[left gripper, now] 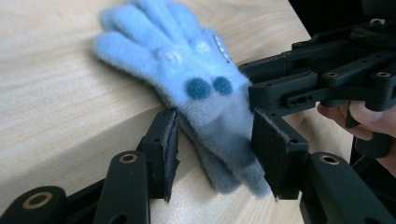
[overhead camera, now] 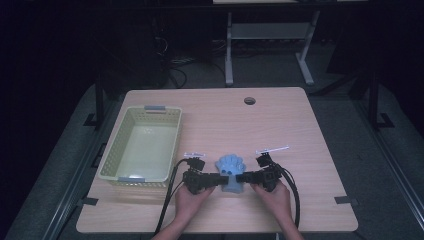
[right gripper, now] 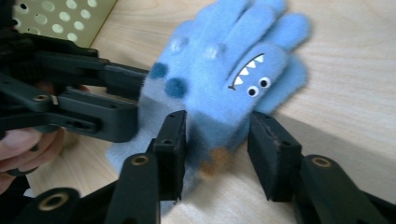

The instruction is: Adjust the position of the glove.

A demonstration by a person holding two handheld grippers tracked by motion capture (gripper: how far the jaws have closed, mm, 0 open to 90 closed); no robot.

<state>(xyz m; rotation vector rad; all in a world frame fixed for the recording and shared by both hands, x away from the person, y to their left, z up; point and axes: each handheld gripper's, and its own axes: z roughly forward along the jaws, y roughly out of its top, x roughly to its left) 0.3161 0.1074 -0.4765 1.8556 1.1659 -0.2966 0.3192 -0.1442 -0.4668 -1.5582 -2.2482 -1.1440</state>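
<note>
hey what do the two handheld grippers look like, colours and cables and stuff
Both the left gripper and the right gripper are matte black, built of bolted link bars with brass-coloured pivot bushings and flat rectangular textured pads. Black cables trail back from each. A white strip marker sits beside each.

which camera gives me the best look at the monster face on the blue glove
The right gripper view: the glove shows white teeth and two eyes there. The left gripper view shows its other side, with two dark dots. The high view shows a small blue shape between both grippers.

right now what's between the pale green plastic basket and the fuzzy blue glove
In the high view, the left gripper and bare wooden table lie between the pale green plastic basket and the fuzzy blue glove.
</note>
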